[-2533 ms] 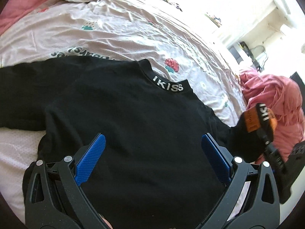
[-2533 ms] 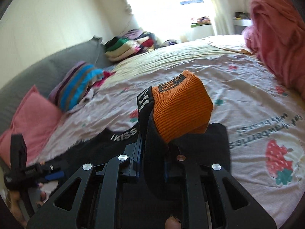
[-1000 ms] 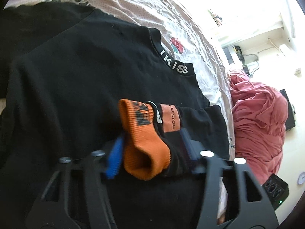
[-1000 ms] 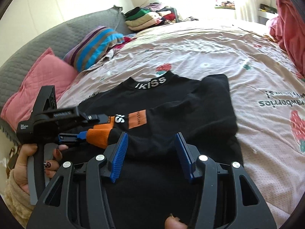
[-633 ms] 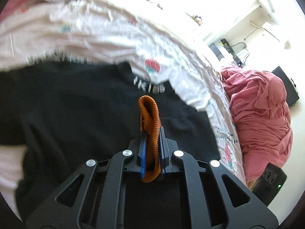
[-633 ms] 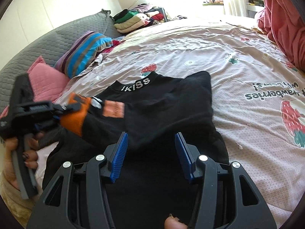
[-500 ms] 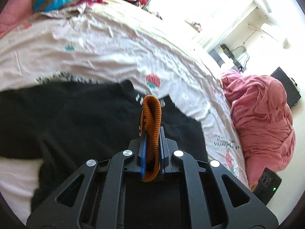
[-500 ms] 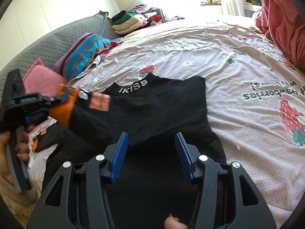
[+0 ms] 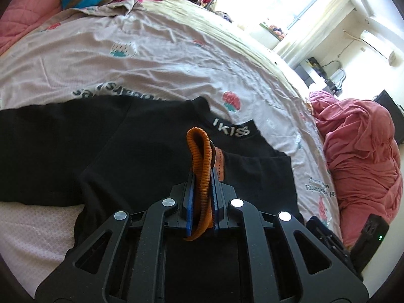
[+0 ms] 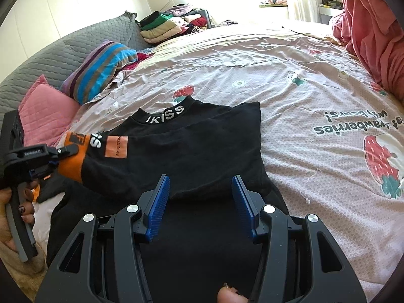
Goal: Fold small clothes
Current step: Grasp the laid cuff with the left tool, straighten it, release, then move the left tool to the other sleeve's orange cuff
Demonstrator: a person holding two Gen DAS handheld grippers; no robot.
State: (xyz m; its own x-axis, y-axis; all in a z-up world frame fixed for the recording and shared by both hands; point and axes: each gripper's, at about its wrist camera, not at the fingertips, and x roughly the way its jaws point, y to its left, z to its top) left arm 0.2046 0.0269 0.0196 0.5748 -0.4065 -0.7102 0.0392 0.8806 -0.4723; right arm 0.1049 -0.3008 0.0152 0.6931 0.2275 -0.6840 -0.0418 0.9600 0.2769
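Sunlit bed (image 10: pixel 290 80) under strawberry sheets, black sweatshirt (image 10: pixel 202 136) spread flat across it. Left hand-held gripper (image 9: pixel 202 184) is clamped on the orange cuff (image 9: pixel 199 166), sleeve drawn across the chest; right hand-held gripper (image 10: pixel 199 202) hovers wide, empty. Risk: thick ribbing slips free, sleeve bunches crooked.

Black grippers (image 10: pixel 199 199), blue pads (image 10: pixel 157 203).

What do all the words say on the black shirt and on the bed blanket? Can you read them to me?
"IKISS": white letters on the black shirt's collar.
"SS": white letters on the sleeve beside the orange cuff, partly folded.
Orange patch on the sleeve: sideways print, ending in "STON"; the rest is too small.
"with bears!" and "strawberries": upside down on the bedsheet, with more cut off at the edge.
Label on the left gripper: too blurred.
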